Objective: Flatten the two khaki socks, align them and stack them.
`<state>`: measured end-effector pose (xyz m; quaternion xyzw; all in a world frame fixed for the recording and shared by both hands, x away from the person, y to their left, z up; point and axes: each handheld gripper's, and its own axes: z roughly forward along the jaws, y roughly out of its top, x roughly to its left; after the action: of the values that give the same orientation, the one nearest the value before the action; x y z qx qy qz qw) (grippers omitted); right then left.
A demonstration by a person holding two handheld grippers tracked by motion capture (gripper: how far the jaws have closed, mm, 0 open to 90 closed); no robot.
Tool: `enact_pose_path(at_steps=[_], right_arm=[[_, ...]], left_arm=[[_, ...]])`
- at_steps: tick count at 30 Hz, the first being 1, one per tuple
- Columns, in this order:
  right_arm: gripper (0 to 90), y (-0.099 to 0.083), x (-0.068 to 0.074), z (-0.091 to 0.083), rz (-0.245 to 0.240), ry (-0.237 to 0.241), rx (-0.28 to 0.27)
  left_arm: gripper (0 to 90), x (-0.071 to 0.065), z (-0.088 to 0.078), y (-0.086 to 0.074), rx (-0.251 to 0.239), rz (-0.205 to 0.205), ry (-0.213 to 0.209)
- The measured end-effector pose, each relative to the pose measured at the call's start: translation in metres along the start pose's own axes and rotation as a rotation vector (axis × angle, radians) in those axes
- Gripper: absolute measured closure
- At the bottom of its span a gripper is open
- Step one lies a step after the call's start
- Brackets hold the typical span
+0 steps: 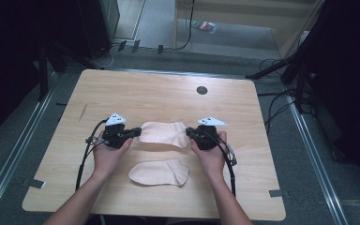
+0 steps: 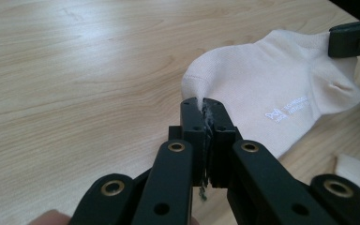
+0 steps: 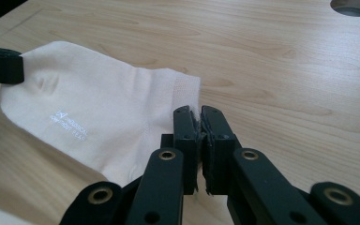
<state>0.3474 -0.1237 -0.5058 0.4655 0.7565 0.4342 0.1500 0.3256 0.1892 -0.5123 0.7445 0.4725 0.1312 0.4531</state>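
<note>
Two hand-held grippers level | left, right each clamped on far sock's ends

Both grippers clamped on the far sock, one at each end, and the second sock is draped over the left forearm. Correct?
Not quite. The second sock lies flat on the table, between the forearms, as the high view shows. The rest holds: left gripper and right gripper are each clamped on one end of the far sock.

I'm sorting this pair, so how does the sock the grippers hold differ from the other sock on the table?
The held sock is clamped at both ends, left gripper and right gripper; the loose sock lies flat and untouched. The held sock sits farther from the person, the loose sock nearer. Both are pale peach.
</note>
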Motion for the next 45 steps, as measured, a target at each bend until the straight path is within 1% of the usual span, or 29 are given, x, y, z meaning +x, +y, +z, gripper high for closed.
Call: enact_pose_path(at_steps=[2, 3, 4, 5, 7, 8, 9, 10, 11, 13, 15, 16, 19, 20, 23, 24, 27, 30, 31, 34, 39, 41, 43, 45], right_arm=[[85.8, -0.003, 0.005, -0.008, -0.008, 0.01, -0.002], [85.8, -0.003, 0.005, -0.008, -0.008, 0.01, -0.002], [85.8, -0.005, 0.009, -0.013, -0.006, 0.016, -0.005], [85.8, -0.005, 0.009, -0.013, -0.006, 0.016, -0.005], [85.8, -0.008, 0.012, -0.017, -0.008, 0.022, -0.003], [85.8, -0.012, 0.015, -0.022, -0.011, 0.027, 0.0], [85.8, -0.012, 0.015, -0.022, -0.011, 0.027, 0.0], [85.8, -0.015, 0.018, -0.026, -0.013, 0.036, 0.003], [85.8, -0.015, 0.018, -0.026, -0.013, 0.036, 0.003], [85.8, -0.018, 0.02, -0.03, -0.014, 0.043, 0.002], [85.8, -0.022, 0.023, -0.033, -0.015, 0.051, 0.003], [85.8, -0.025, 0.025, -0.036, -0.019, 0.057, 0.006], [85.8, -0.03, 0.028, -0.041, -0.014, 0.063, 0.014], [85.8, -0.032, 0.029, -0.042, -0.016, 0.063, 0.014], [85.8, -0.036, 0.031, -0.046, -0.015, 0.068, 0.016], [85.8, -0.039, 0.033, -0.049, -0.013, 0.075, 0.018], [85.8, -0.041, 0.035, -0.052, -0.018, 0.078, 0.017], [85.8, -0.045, 0.039, -0.057, -0.026, 0.082, 0.02], [85.8, -0.045, 0.039, -0.057, -0.026, 0.082, 0.02], [85.8, -0.05, 0.042, -0.06, -0.032, 0.082, 0.033], [85.8, -0.055, 0.043, -0.061, -0.031, 0.084, 0.046], [85.8, -0.058, 0.044, -0.061, -0.039, 0.084, 0.057], [85.8, -0.061, 0.045, -0.061, -0.042, 0.081, 0.062], [85.8, -0.063, 0.045, -0.06, -0.041, 0.082, 0.068]], left_arm=[[89.8, -0.004, -0.01, -0.003, -0.012, 0.004, -0.009], [89.8, -0.004, -0.01, -0.003, -0.012, 0.004, -0.009], [89.8, -0.005, -0.013, -0.004, -0.018, 0.003, -0.013], [89.8, -0.007, -0.016, -0.005, -0.019, 0.008, -0.015], [89.8, -0.008, -0.022, -0.007, -0.022, 0.005, -0.023], [89.8, -0.01, -0.029, -0.01, -0.027, 0.004, -0.028], [89.8, -0.01, -0.029, -0.01, -0.027, 0.004, -0.028], [89.8, -0.012, -0.035, -0.012, -0.031, 0.007, -0.027], [89.7, -0.012, -0.035, -0.012, -0.031, 0.007, -0.027], [89.8, -0.015, -0.041, -0.015, -0.032, 0.007, -0.032], [89.7, -0.019, -0.045, -0.019, -0.034, 0.023, -0.029], [89.8, -0.022, -0.049, -0.023, -0.032, 0.016, -0.042], [89.7, -0.025, -0.052, -0.027, -0.029, 0.021, -0.04], [89.7, -0.028, -0.056, -0.031, -0.03, 0.011, -0.049], [89.7, -0.031, -0.06, -0.035, -0.03, 0.01, -0.054], [89.7, -0.034, -0.064, -0.039, -0.027, 0.024, -0.047], [89.7, -0.037, -0.067, -0.043, -0.028, 0.017, -0.055], [89.7, -0.04, -0.07, -0.052, -0.015, 0.016, -0.057], [89.7, -0.04, -0.07, -0.052, -0.015, 0.016, -0.057], [89.7, -0.044, -0.072, -0.061, 0.001, 0.012, -0.071], [89.7, -0.048, -0.074, -0.067, 0.013, 0.007, -0.083], [89.7, -0.051, -0.075, -0.071, 0.028, 0.011, -0.09], [89.7, -0.051, -0.075, -0.073, 0.03, 0.008, -0.093], [89.7, -0.052, -0.073, -0.076, 0.042, 0.008, -0.096]])
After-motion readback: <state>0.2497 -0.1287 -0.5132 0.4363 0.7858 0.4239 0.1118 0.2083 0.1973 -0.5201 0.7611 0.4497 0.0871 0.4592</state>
